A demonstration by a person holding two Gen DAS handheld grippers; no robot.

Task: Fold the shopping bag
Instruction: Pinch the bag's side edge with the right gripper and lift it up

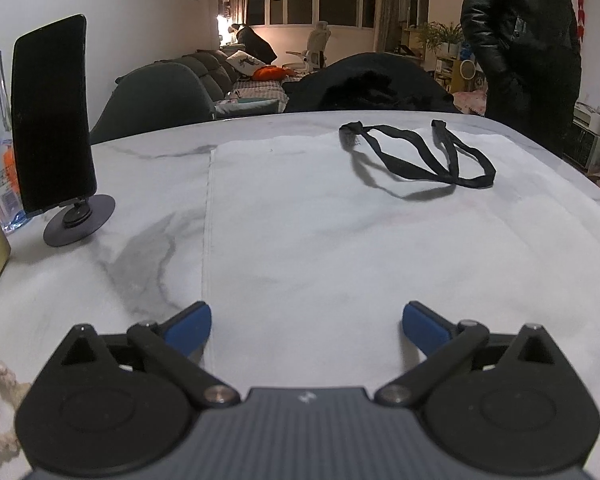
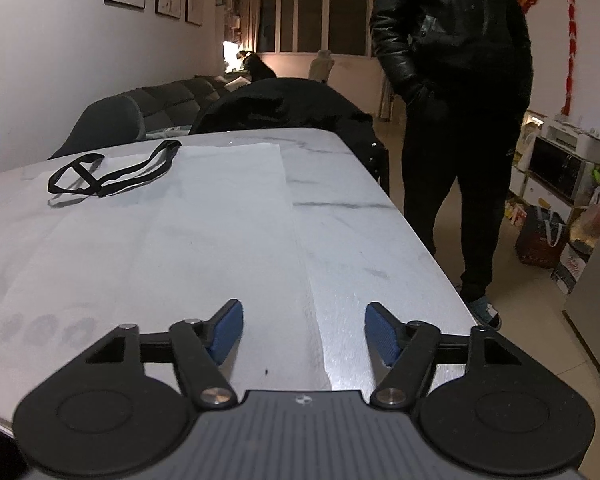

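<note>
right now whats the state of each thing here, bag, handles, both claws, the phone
shopping bag: spread flat on the table, unfolded
black handles: lying loose on top of the bag, crossed over each other
left claw: open, empty, low over the bag's near left edge
right claw: open, empty, over the bag's right edge
phone: upright on its stand, screen dark

Dim, fisheye-warped edges (lamp far bkgd)
</note>
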